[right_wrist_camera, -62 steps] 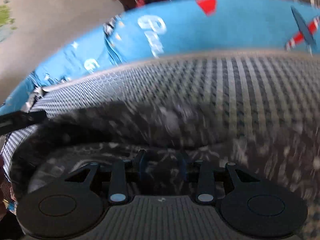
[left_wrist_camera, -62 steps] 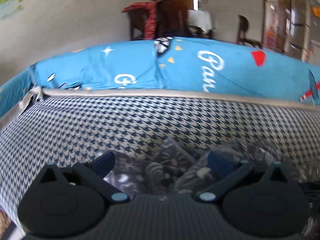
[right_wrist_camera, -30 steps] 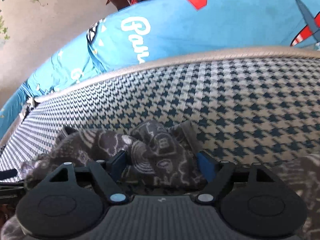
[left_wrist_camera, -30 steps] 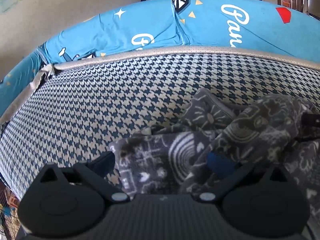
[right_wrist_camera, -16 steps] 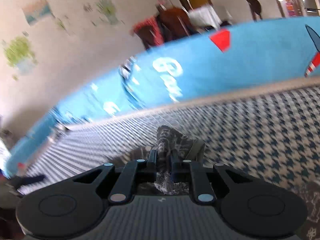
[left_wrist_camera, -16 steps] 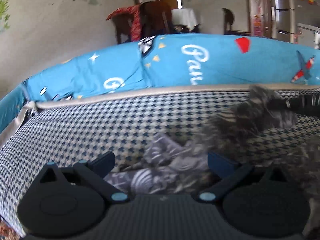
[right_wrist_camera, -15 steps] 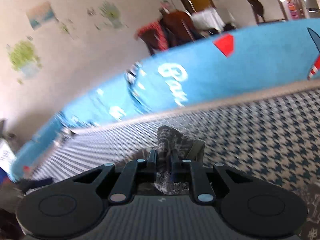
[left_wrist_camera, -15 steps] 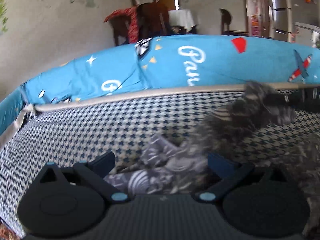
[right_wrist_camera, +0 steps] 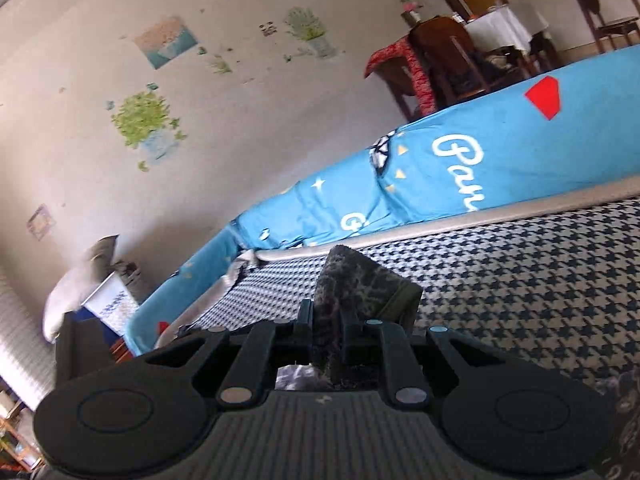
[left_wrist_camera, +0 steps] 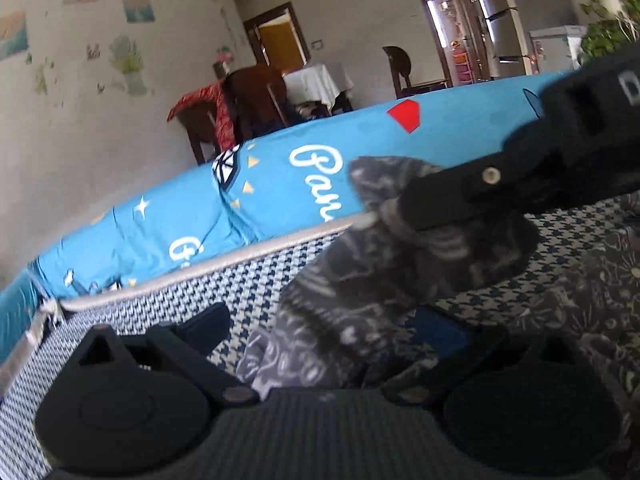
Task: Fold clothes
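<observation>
Right tongs (right_wrist_camera: 325,330) pinch garment (right_wrist_camera: 356,288) — lifted.

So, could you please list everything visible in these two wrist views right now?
patterned garment: one, dark grey with pale print, lifted off the houndstooth cover, one corner pinched.
houndstooth cover: one, navy and white, spread under the garment.
blue sheet: one, bright blue with white lettering, behind the cover.
wooden chairs: several, brown, far back by the wall.
wall pictures: several, pastel, on the wall.
right gripper: black, shut on the garment.
left gripper: black, open, garment hanging between its fingers.
</observation>
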Demonstrator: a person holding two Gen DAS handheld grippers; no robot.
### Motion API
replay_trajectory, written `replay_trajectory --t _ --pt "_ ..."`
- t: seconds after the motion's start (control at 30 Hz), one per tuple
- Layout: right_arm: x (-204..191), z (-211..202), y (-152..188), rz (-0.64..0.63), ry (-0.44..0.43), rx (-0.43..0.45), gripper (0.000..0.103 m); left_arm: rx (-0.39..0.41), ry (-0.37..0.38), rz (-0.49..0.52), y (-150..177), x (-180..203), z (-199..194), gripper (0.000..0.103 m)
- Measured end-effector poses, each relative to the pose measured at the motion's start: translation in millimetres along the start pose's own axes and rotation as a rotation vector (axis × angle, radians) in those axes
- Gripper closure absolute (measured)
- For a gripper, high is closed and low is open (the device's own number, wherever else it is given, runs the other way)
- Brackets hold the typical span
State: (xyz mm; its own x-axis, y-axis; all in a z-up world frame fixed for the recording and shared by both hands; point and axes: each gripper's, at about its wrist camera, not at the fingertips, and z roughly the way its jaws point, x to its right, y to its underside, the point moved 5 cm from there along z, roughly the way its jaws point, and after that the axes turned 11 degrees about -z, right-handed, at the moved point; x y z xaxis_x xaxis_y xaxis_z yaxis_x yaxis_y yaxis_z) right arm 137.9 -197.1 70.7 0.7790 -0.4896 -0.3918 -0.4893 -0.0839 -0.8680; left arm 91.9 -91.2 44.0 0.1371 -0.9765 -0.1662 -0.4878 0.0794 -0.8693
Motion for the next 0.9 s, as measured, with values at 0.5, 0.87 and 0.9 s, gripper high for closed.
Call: replay_trajectory --t 0.5,0.87,0.9 --pt "0 -6 10 0.084 -0.149 -0.057 0.084 0.048 0.086 0.043 4 23 6 0.04" --pt "21 -12 9 0.089 -0.002 -0.043 0.065 -0.018 0.002 -0.076 0 -12 28 0.075" --pt "23 -12 9 0.089 0.015 -0.042 0.061 -0.02 -0.024 -0.089 -1 -19 30 0.075"
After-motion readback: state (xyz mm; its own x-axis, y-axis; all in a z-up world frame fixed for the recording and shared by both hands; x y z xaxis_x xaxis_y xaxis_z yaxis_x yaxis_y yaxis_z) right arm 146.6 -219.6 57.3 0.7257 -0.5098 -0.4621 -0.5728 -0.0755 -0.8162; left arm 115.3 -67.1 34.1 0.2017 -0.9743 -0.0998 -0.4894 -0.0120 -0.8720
